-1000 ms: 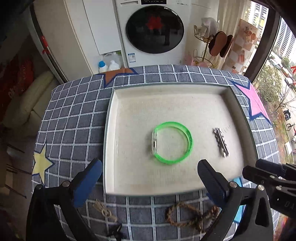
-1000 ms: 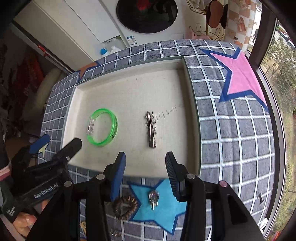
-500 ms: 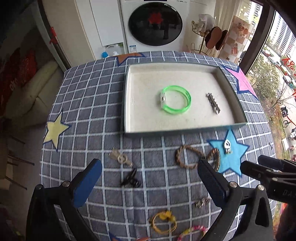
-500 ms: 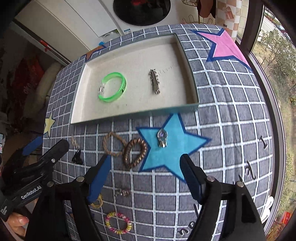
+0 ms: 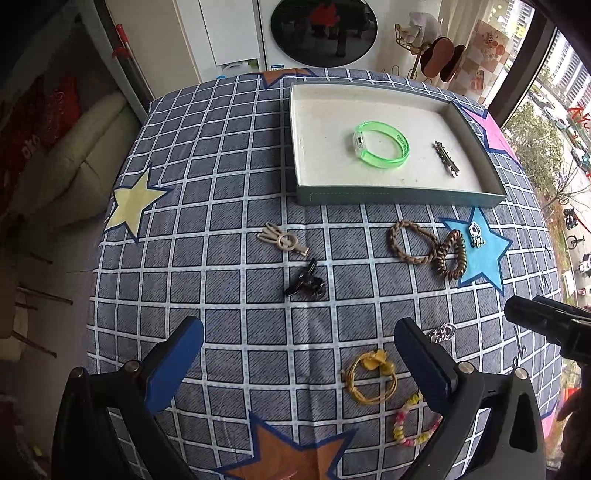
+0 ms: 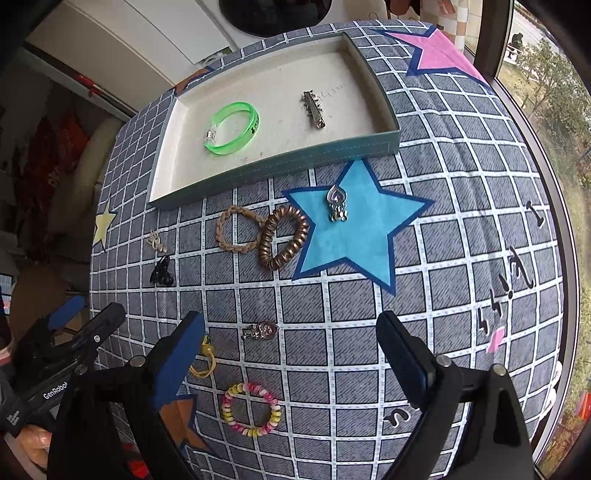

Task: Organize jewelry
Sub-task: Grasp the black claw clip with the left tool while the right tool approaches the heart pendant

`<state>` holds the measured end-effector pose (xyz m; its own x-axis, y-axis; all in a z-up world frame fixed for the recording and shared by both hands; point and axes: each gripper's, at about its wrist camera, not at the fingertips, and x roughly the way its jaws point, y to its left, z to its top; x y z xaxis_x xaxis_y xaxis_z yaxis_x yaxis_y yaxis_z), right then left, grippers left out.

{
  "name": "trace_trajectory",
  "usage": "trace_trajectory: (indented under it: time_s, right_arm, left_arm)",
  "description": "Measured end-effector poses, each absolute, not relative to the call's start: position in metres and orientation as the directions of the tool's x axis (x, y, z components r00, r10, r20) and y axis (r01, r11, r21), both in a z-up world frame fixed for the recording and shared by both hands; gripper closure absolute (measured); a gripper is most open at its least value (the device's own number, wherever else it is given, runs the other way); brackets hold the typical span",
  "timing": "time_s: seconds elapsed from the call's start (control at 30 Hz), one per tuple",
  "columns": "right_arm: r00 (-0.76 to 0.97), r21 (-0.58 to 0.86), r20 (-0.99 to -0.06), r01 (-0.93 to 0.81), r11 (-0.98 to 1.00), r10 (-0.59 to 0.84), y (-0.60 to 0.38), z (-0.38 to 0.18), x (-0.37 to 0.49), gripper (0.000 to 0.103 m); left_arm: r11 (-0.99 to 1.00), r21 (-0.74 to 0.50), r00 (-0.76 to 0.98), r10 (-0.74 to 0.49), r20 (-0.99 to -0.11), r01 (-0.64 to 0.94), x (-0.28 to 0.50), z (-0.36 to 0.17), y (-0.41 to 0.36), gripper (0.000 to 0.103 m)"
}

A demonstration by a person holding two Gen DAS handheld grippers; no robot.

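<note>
A shallow tray (image 5: 399, 197) holds a green bracelet (image 5: 380, 149) and a silver hair clip (image 5: 446, 158). Loose pieces lie on the checked cloth: a beige clip (image 5: 282, 240), a black claw clip (image 5: 306, 286), a braided tie (image 5: 410, 242), a brown spiral tie (image 5: 450, 254), a pendant (image 5: 476, 234), a yellow tie (image 5: 369, 373) and a bead bracelet (image 6: 251, 410). My left gripper (image 5: 298, 328) hangs open above the cloth, holding nothing. My right gripper (image 6: 290, 321) is opening its jaws wide; a small silver charm (image 6: 260, 331) lies on the cloth under the gap, untouched.
The cloth carries a blue star (image 6: 354, 236), a yellow star (image 5: 133, 203) and a pink star (image 6: 439, 51). A washing machine (image 5: 325, 33) stands behind the table, and a window runs along the right. The left gripper (image 6: 74, 317) shows at the right wrist view's left edge.
Both grippers have drawn back from over the tray to the near part of the table, bringing the loose jewelry into view. The right jaws have spread much wider.
</note>
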<state>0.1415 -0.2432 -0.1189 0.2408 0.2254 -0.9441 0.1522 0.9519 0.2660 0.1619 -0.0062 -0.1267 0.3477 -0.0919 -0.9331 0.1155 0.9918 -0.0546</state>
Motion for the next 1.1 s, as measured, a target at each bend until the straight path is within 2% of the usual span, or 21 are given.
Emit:
trace_trajectory:
  time_s: [0.37, 1.1]
  right_arm:
    - [0.243, 0.288, -0.940, 0.178, 0.941, 0.241, -0.233, -0.127, 0.131, 0.008]
    - [0.166, 0.164, -0.978, 0.268, 0.949, 0.123, -0.263, -0.140, 0.119, 0.008]
  left_arm:
    - [0.990, -0.048, 0.336, -0.090, -0.938, 0.132, 0.153, -0.133, 0.002, 0.000]
    - [0.996, -0.081, 0.282, -0.091, -0.955, 0.048, 0.152, -0.159, 0.040, 0.000]
